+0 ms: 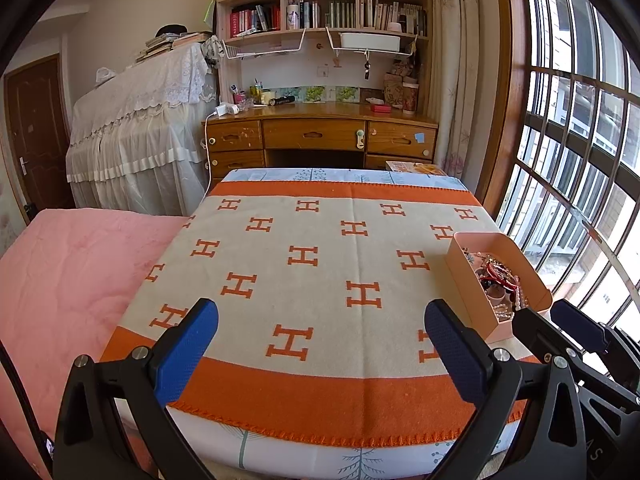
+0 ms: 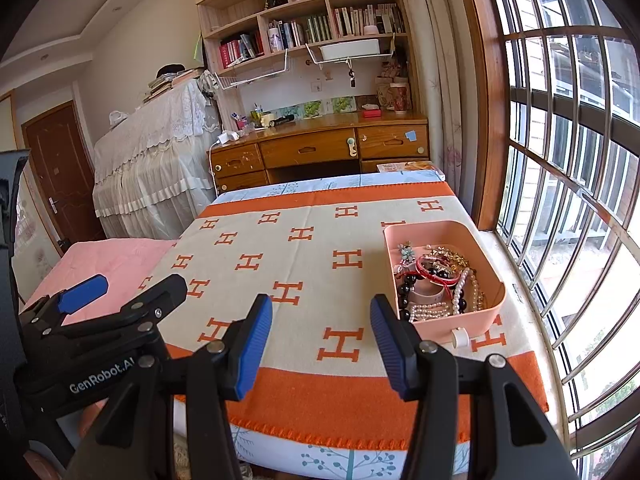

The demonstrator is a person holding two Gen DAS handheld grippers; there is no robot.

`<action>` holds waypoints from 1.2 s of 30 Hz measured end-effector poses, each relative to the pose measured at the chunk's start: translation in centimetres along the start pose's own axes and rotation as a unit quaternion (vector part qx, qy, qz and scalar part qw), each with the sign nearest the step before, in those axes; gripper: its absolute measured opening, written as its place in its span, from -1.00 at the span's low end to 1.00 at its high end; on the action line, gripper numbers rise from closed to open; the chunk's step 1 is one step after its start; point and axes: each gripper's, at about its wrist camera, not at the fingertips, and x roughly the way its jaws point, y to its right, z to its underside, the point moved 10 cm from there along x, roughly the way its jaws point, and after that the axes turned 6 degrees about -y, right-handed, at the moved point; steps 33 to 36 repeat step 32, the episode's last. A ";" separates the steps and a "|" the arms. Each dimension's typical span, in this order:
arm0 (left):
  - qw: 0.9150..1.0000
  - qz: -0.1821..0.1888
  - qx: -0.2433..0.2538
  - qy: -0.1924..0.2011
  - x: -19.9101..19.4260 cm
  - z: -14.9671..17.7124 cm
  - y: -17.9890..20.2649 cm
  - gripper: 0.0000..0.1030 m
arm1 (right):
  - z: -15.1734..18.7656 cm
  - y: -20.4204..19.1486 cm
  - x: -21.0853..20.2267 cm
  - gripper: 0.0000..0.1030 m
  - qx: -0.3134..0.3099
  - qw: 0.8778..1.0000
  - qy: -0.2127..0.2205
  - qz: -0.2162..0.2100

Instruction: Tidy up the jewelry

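Right wrist view: low in frame the right gripper (image 2: 320, 334) stands released over the woven orange-and-cream blanket (image 2: 320, 240), as does the left gripper (image 1: 320, 344); reach right-of-centre into the smooth pink tray (image 2: 476, 322), pinching one strand of the tangled pearl-and-bead jewelry (image 2: 440, 280) singly.

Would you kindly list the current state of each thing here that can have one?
Left tongs: open, empty, over the blanket.
Right tongs: open, empty.
Pink tray: upright, uncovered, on the blanket.
Jewelry: heaped and tangled inside the tray.
Blanket: spread flat.
Desk drawers: shut.
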 end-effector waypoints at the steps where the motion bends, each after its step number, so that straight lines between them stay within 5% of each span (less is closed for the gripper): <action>1: 1.000 0.000 0.000 0.000 0.0 -0.1 0.1 0.98 | 0.0 0.0 0.0 0.01 0.000 1.000 0.000 0.000; 36: 1.000 0.000 0.000 -0.004 -0.1 0.3 -0.1 0.98 | 0.1 0.1 0.1 0.01 -0.001 1.000 0.000 0.001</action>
